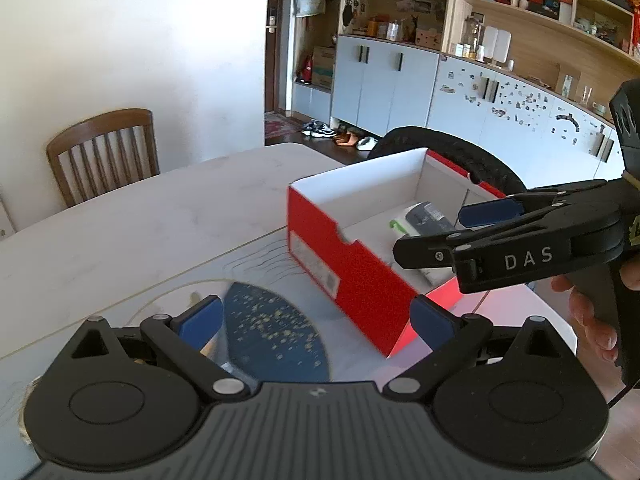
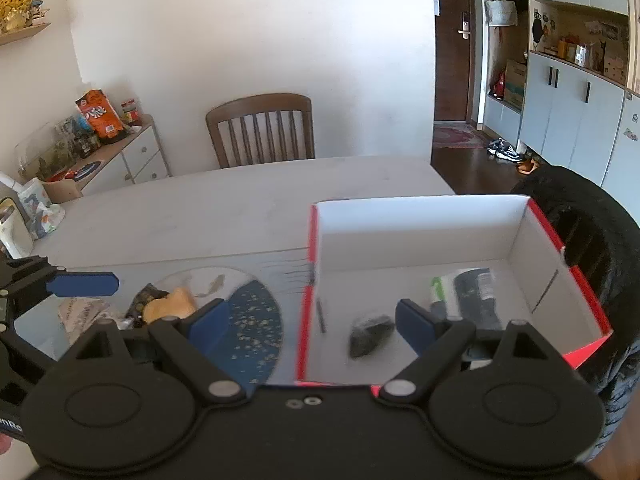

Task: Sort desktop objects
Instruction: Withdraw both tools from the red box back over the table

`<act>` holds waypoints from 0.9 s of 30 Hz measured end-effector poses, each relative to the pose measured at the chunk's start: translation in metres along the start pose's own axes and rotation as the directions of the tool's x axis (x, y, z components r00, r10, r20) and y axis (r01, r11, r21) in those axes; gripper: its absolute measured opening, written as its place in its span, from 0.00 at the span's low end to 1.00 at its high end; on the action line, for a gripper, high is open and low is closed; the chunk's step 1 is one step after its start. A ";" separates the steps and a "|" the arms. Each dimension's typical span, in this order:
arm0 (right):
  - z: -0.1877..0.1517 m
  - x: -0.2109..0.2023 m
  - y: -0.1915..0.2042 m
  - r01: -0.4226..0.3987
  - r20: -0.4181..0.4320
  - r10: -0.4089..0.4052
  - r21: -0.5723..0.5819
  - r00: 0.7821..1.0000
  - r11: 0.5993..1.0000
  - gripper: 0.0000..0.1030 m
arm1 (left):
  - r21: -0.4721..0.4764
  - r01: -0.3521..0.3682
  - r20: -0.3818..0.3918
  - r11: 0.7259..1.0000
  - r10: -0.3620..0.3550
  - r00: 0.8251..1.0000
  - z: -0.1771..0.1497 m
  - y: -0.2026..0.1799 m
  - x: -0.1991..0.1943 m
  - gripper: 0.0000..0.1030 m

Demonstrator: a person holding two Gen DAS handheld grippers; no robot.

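Observation:
A red shoebox (image 1: 352, 276) with a white inside stands on the table; it also shows in the right wrist view (image 2: 516, 240). Inside lie a dark pouch with a green-and-white pack (image 2: 468, 292) and a small black object (image 2: 370, 334). My left gripper (image 1: 316, 320) is open and empty, low over the mat left of the box. My right gripper (image 2: 310, 322) is open and empty above the box's near left corner; in the left wrist view it (image 1: 432, 232) reaches in from the right over the box. On the mat lie an orange-tan item (image 2: 170, 304) and a crumpled wrapper (image 2: 82, 314).
A round blue speckled print (image 1: 276, 332) marks the desk mat. A wooden chair (image 2: 262, 130) stands at the table's far side and a black chair (image 2: 592, 240) behind the box. A sideboard with snacks (image 2: 100, 140) is at the left.

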State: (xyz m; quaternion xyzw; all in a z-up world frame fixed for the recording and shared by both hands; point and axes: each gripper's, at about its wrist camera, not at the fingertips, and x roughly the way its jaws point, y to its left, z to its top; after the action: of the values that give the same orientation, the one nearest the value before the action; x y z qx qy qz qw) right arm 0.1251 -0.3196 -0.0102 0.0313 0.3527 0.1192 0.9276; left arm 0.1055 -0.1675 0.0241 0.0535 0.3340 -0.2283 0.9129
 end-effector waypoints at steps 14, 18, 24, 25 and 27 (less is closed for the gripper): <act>-0.013 0.007 0.051 -0.035 -0.022 0.035 -0.013 0.999 0.999 0.88 | -0.004 -0.073 0.040 0.997 0.073 0.996 -0.034 0.033 -0.045 0.97; -0.016 0.011 0.061 -0.038 -0.030 0.038 -0.022 0.999 0.999 0.88 | 0.009 -0.099 0.049 0.995 0.098 0.994 -0.043 0.041 -0.055 0.97; -0.023 0.019 0.077 -0.043 -0.047 0.041 -0.039 0.998 0.998 0.88 | -0.016 -0.119 0.050 0.993 0.119 0.992 -0.059 0.058 -0.066 0.97; -0.024 0.022 0.079 -0.044 -0.051 0.042 -0.041 0.998 0.998 0.88 | -0.032 -0.114 0.047 0.993 0.116 0.992 -0.062 0.061 -0.067 0.97; -0.027 0.027 0.084 -0.047 -0.063 0.044 -0.041 0.997 0.998 0.88 | -0.054 -0.112 0.044 0.992 0.114 0.992 -0.067 0.068 -0.069 0.97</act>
State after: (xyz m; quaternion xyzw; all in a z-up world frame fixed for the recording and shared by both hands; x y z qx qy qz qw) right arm 0.1100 -0.2327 -0.0364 0.0158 0.3778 0.1486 0.9137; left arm 0.0503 -0.0640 0.0122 0.0433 0.3145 -0.1687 0.9331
